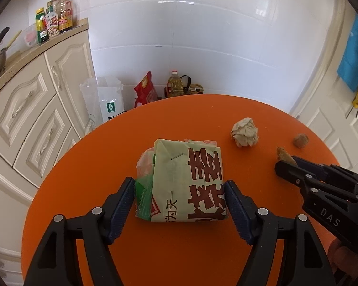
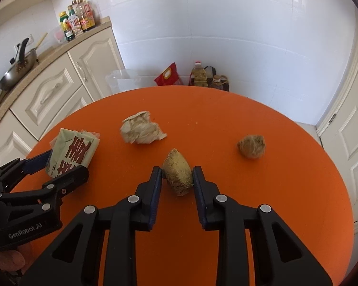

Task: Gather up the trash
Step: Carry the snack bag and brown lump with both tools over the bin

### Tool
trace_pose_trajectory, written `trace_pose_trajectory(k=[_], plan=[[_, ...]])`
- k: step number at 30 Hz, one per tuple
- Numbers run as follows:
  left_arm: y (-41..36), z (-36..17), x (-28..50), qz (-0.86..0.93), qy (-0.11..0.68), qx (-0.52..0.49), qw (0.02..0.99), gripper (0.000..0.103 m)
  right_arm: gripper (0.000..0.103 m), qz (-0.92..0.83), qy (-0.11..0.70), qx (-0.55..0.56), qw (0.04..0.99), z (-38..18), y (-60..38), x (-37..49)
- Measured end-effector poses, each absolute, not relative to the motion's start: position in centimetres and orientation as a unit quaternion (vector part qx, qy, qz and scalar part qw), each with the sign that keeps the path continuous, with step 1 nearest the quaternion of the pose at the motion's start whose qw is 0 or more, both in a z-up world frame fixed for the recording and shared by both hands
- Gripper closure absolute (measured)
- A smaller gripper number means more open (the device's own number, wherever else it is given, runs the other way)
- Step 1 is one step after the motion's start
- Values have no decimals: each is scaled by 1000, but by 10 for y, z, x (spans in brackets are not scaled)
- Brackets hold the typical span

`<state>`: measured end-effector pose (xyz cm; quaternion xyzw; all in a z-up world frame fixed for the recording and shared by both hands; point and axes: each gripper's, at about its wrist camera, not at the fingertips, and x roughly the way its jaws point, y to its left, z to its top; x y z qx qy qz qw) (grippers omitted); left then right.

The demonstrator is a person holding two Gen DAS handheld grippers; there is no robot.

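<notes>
On the round orange table lies a folded green paper packet with red characters. My left gripper has a finger on each side of it, touching its edges. The packet also shows in the right wrist view. My right gripper is shut on a brown fibrous lump resting on the table; it also shows in the left wrist view. A crumpled paper ball and a second brown lump lie further back.
Cream kitchen cabinets with sauce bottles and a wok stand at the left. On the floor behind the table are a white bag, a red bag and an oil bottle. A door is at the right.
</notes>
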<state>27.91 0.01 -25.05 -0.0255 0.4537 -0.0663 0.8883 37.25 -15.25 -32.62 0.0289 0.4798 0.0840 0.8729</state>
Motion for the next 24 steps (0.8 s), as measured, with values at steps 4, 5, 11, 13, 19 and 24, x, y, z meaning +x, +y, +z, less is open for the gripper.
trace_pose_trajectory(k=[4, 5, 11, 13, 19, 24], plan=[[3, -246, 274, -54, 446, -41, 893, 33, 77, 93, 473, 36, 875, -313, -155, 341], [6, -244, 260, -54, 442, -43, 894, 33, 77, 94, 471, 39, 876, -309, -155, 334], [5, -221, 233, -66, 414, -55, 906, 33, 77, 98, 447, 55, 887, -274, -166, 277], [3, -208, 216, -72, 402, -54, 911, 33, 77, 101, 435, 63, 892, -261, -169, 257], [-19, -180, 185, -100, 361, -37, 927, 33, 77, 90, 397, 76, 910, -222, -184, 196], [-47, -156, 148, -132, 321, -19, 937, 33, 77, 75, 368, 83, 923, -194, -206, 154]])
